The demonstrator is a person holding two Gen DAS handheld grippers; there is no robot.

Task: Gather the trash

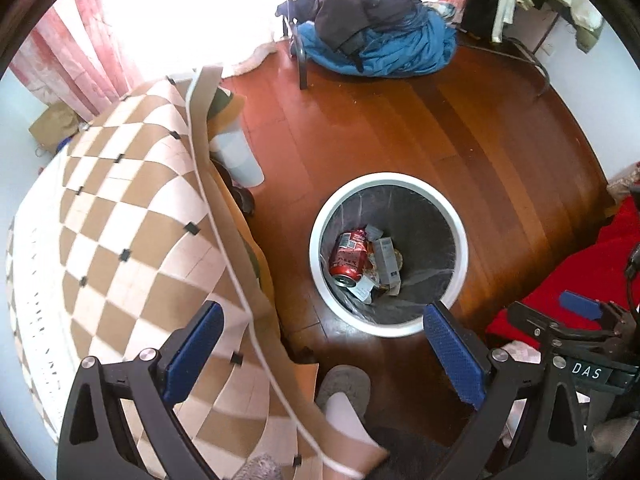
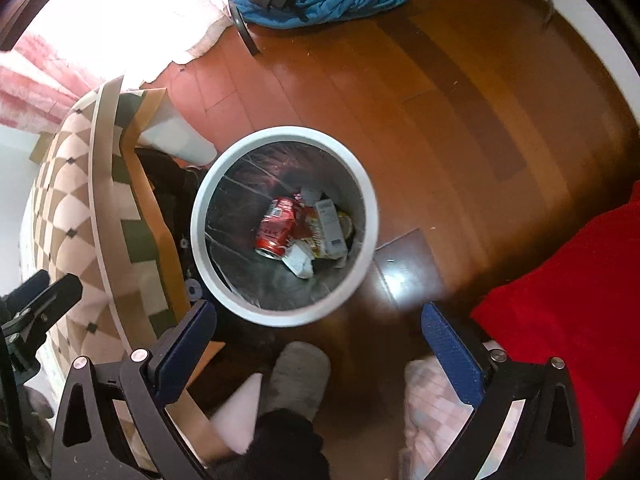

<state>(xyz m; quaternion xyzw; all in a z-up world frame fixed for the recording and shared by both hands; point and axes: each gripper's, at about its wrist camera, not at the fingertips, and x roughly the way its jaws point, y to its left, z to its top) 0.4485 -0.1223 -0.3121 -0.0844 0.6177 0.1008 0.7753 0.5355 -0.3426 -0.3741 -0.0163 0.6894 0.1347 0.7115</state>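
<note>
Already the can (image 2: 277,227) and cartons (image 2: 330,227) lie at the bottom of the bin (image 2: 372,208); both grippers, left (image 1: 322,354) and right (image 2: 318,350), hang released and hold nothing, so collecting seems nearly finished

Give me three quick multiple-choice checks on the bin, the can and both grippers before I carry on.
1. Where does the red can lie?
A. on the wooden floor
B. inside the bin
C. on the checked cover

2. What colour is the bin's rim?
A. white
B. green
C. yellow

3. How do the two grippers stand?
A. both shut on trash
B. left shut on the can, right open
C. both open and empty

Answers:
1 B: the red can rests at the bottom of the bin among cartons.
2 A: the rim reads white in both views.
3 C: the left gripper and the right gripper show fingers wide apart with nothing between.
</note>
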